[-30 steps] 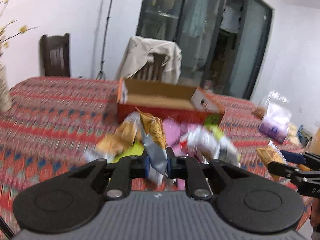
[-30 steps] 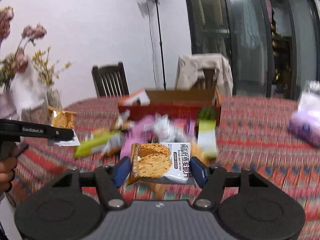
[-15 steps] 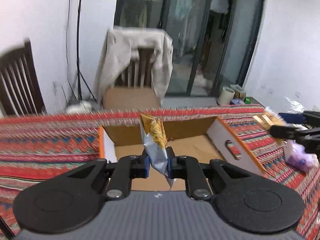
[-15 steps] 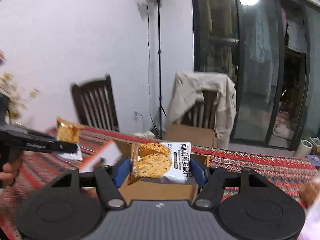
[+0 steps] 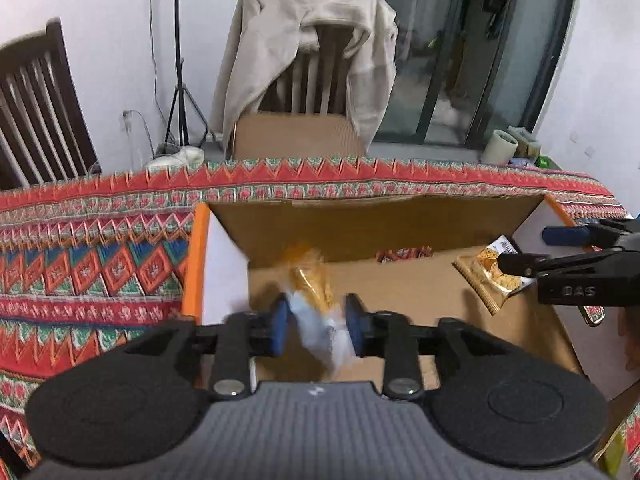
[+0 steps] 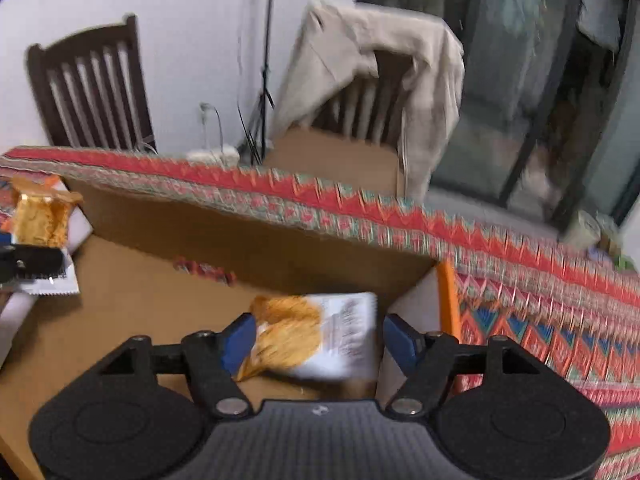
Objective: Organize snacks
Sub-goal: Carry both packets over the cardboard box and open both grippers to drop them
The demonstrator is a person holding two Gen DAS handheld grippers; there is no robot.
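left tongs (image 5: 316, 326): apart, blurred snack packet (image 5: 314, 300) loose between them | right tongs (image 6: 320, 340): apart, biscuit packet (image 6: 316, 336) seemingly loose between them | both over cardboard box (image 5: 400, 280) on patterned counter (image 5: 100, 260)

My left gripper (image 5: 316, 328) black with blue pads (image 5: 277, 330), grey ribbed body; the packet (image 5: 318, 312) between them orange-gold top, white-silver bottom, blurred. My right gripper (image 6: 318, 340) same black and blue; its packet (image 6: 316, 338) golden-orange on left, white with dark print on right. Cardboard box (image 5: 360, 224) plain brown inside, white side walls, orange rim; small red patch on far floor. Tablecloth (image 5: 100, 256) red, orange, blue, green zigzag and diamond bands. Near-left chair (image 5: 36, 108) dark brown, far chair's jacket (image 5: 304, 32) beige. Wall white.
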